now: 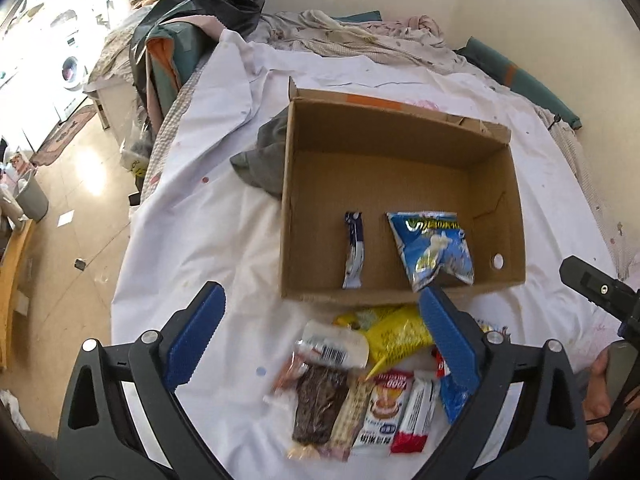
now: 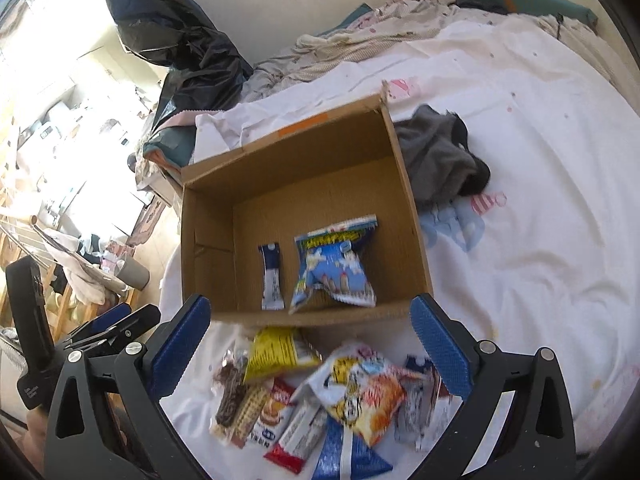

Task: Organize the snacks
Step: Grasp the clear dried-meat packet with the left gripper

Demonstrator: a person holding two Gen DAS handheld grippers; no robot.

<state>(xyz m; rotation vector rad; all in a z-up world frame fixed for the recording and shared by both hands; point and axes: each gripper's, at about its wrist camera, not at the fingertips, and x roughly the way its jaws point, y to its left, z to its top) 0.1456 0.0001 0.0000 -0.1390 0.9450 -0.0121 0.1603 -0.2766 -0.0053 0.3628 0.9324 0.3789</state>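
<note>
An open cardboard box stands on the white bedsheet. Inside lie a blue puffed snack bag and a thin blue-white stick packet. A pile of snack packets lies on the sheet in front of the box, with a yellow bag and a dark bar. My left gripper is open and empty above the pile. My right gripper is open and empty above the pile.
A grey cloth lies beside the box. Crumpled bedding and a black plastic bag are at the back. The bed edge drops to the floor on the left, with a grey bin.
</note>
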